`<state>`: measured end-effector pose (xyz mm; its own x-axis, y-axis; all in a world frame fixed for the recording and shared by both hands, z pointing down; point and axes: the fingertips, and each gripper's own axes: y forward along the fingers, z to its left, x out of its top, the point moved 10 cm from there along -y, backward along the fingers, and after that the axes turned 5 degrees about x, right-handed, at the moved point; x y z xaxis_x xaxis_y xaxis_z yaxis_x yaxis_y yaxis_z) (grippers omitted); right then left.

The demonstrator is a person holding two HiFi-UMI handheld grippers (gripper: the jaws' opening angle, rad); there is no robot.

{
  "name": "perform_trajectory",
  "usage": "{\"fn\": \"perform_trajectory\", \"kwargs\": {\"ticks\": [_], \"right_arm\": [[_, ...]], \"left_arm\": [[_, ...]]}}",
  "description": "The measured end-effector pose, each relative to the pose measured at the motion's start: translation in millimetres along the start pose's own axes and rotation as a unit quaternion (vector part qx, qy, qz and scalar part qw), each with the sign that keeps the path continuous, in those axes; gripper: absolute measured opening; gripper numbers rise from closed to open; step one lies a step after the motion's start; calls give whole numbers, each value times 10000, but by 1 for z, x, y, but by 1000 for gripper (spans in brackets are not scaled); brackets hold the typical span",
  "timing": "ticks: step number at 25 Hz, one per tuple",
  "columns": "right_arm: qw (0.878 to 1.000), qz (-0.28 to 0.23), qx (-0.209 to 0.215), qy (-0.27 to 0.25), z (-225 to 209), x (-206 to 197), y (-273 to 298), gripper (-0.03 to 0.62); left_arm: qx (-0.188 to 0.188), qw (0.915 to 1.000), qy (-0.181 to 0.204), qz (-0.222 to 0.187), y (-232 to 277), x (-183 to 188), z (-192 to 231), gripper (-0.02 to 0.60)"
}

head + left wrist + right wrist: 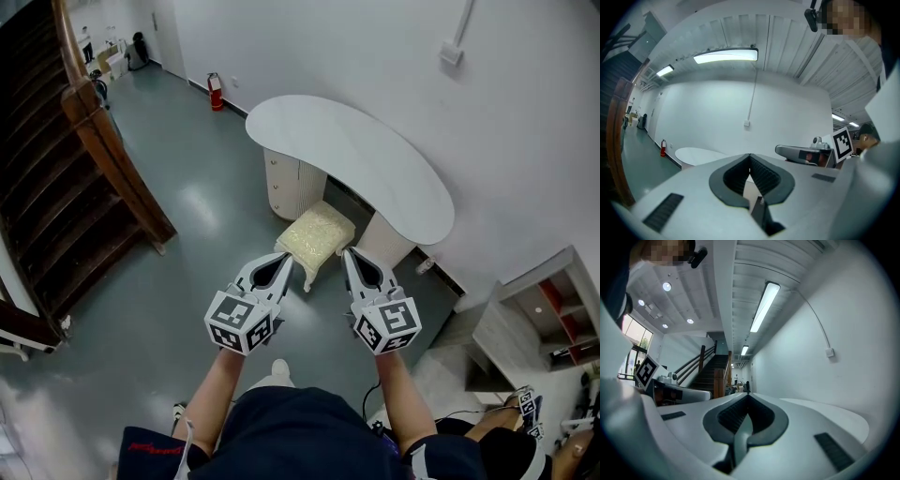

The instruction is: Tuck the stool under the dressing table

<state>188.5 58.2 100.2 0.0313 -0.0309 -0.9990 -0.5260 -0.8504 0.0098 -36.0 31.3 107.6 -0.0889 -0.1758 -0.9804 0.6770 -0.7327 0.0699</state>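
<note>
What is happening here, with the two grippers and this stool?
A person holds the left gripper and the right gripper out in front, pointed toward a cushioned stool. The fingers of both are closed on nothing, and neither seems to touch the stool. The stool stands at the front of the white dressing table, between its two supports, not yet fully tucked under.

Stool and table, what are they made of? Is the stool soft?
The stool seat looks like cream, nubbly fabric, probably padded and soft: its surface is bumpy and dull. The table has a smooth, plain white top with a faint sheen. It could be painted wood or a stone-like board; I can't tell which.
</note>
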Motion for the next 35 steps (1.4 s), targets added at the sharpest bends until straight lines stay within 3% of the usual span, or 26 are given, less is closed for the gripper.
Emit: {"fn": "perform_trajectory", "kwargs": {"ticks": [17, 35], "right_arm": [[9995, 282, -133, 101, -5, -24, 88, 6], [9979, 490, -269, 323, -40, -46, 128, 6]], "left_arm": [[-172, 9993, -271, 188, 37, -12, 81, 8], [-247, 9973, -615, 306, 75, -41, 112, 8]]}}
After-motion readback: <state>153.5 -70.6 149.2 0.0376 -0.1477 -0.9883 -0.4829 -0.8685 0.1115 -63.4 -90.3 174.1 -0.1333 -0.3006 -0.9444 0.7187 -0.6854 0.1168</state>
